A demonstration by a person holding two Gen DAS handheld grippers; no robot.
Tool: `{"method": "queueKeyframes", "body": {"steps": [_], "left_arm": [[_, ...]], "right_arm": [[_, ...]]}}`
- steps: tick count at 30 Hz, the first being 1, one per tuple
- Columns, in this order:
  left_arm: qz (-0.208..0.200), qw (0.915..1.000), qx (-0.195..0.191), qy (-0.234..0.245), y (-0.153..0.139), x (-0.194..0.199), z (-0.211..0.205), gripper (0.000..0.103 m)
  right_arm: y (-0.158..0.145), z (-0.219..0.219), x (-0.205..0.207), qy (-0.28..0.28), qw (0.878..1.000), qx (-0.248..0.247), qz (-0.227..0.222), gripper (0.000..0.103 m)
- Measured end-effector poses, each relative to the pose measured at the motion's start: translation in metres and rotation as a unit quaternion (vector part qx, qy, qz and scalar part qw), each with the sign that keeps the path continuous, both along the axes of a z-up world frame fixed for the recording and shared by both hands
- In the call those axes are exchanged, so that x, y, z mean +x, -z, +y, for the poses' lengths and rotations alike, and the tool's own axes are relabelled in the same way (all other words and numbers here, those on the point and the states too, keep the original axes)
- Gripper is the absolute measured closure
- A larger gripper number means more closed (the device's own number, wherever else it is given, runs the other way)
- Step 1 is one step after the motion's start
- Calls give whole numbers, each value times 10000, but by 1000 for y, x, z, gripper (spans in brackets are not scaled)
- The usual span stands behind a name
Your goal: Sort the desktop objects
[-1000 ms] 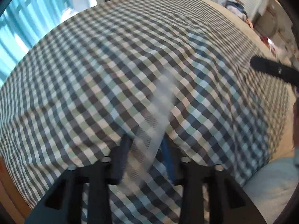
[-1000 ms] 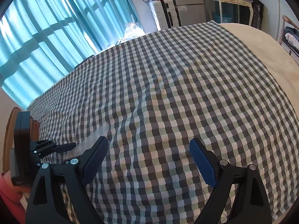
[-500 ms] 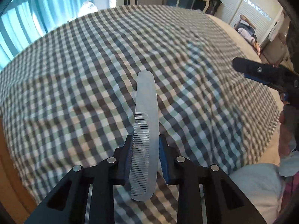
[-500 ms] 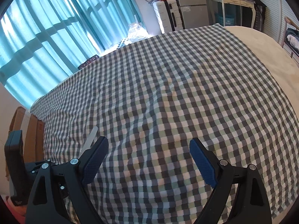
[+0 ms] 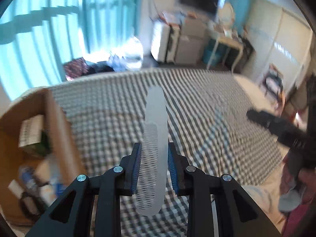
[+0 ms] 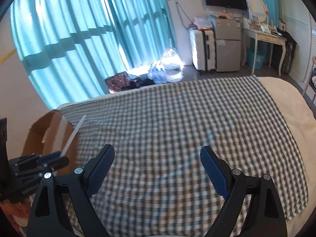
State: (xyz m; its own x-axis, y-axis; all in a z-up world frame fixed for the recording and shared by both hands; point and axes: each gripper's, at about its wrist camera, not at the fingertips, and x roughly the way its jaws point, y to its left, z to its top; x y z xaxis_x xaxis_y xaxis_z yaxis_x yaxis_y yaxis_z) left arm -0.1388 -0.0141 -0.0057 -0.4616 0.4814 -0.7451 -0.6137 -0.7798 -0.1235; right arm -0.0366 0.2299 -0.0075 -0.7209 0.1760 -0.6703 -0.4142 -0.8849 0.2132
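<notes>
A clear plastic comb (image 5: 154,148) is held by the left gripper (image 5: 154,169). The two blue pads (image 5: 136,167) are pressed on the comb's flat sides, so the jaws are nearly closed around it. The comb is stood on its edge between the pads, with its rounded end pointed away over the bed. In the right wrist view the comb (image 6: 73,136) is seen from the side as a thin pale strip, raised above the cloth.

Nothing is held by the right gripper (image 6: 157,172). Its jaws are spread wide, and only the checked cloth (image 6: 177,128) is seen between them.

Just to the left of the held comb, a brown cardboard box (image 5: 57,122) is stood at the side of the bed. A small printed carton (image 5: 31,132) and some other small things can be made out inside it, but they are too blurred to be named.

Further off, the cloth is spread over the bed, and no other small things can be seen on it. Blue curtains (image 6: 79,39) are hung at the far side of the room.

The step in hand is judged to be the carrying of the comb to the box. For the next move, the comb would need to be brought over the open top of the box, clear of its near wall. Then the pads would need to be opened so the comb is dropped inside.
</notes>
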Motion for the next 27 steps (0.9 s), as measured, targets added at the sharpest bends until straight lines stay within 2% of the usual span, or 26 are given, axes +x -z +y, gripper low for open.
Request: {"method": "queueKeyframes", "body": {"steps": [1, 5, 8, 10, 12, 14, 15, 18, 20, 22, 24, 27], "left_arm": [[86, 9999, 29, -85, -9, 0, -10, 85], [251, 9989, 153, -358, -25, -9, -54, 86], [152, 9977, 221, -625, -21, -19, -86, 86], [132, 9979, 93, -620, -10, -20, -99, 85], [114, 9987, 11, -490, 0, -8, -98, 77], [84, 9991, -36, -406, 11, 6, -94, 36], [86, 9992, -28, -393, 15, 11, -93, 31], [-24, 9994, 2, -352, 28, 20, -85, 27], [-97, 9989, -149, -441, 41, 18, -79, 25], [-78, 9974, -423, -575, 51, 16, -73, 24], [-82, 9957, -550, -747, 57, 13, -74, 23], [-149, 9922, -581, -1093, 63, 5, -82, 22]], "right_arm": [[-7, -12, -3, -83, 10000, 12, 53, 14], [-27, -60, -18, -382, 9989, 201, 164, 14], [-31, -97, -34, -522, 9982, 142, 239, 14], [-26, -114, -41, -703, 9973, 103, 193, 14], [-16, -131, -52, -899, 9957, 208, 50, 14], [-8, -140, -59, -1007, 9944, 316, -83, 14], [-2, -142, -62, -1037, 9939, 350, -156, 14], [12, -140, -69, -1049, 9936, 312, -292, 14], [24, -138, -72, -1214, 9914, 263, -406, 14], [48, -132, -81, -1408, 9864, 75, -851, 14], [80, -128, -91, -1486, 9776, -336, -1449, 14], [119, -133, -97, -1377, 9706, -526, -1903, 14]]}}
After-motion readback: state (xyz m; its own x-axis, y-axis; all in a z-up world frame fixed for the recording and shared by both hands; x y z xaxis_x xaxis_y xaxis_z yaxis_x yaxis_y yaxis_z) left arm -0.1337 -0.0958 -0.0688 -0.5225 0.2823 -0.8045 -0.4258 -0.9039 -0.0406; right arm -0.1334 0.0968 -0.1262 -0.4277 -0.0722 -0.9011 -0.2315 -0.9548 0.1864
